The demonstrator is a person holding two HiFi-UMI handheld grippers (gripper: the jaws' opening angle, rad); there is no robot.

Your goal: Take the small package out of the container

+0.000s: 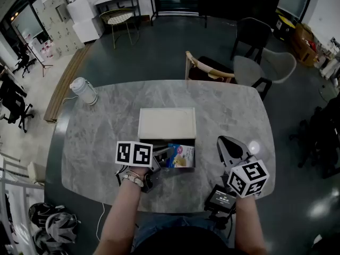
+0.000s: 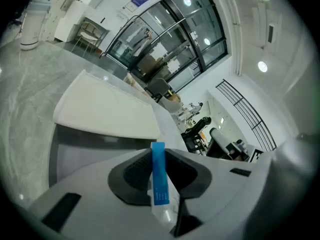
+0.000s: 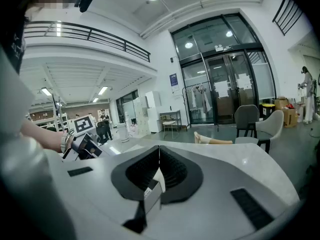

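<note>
A shallow white container [image 1: 141, 125] sits mid-table, its cream lid [image 1: 167, 123] covering the back and leaving the near end uncovered. The small blue package [image 1: 180, 156] shows at that uncovered near end. My left gripper [image 1: 163, 156] reaches in from the left and grips the package's left end. In the left gripper view the blue package [image 2: 158, 174] stands on edge between the dark pads, both pressing on it, with the lid [image 2: 105, 109] just beyond. My right gripper [image 1: 226, 142] hovers to the right of the container, its jaws shut [image 3: 159, 156] and holding nothing.
A white jug [image 1: 83, 90] stands at the table's far left. A small white round object [image 1: 254, 147] lies by the right gripper, and a black device [image 1: 220, 198] sits at the near edge. Chairs [image 1: 207, 68] stand beyond the far edge.
</note>
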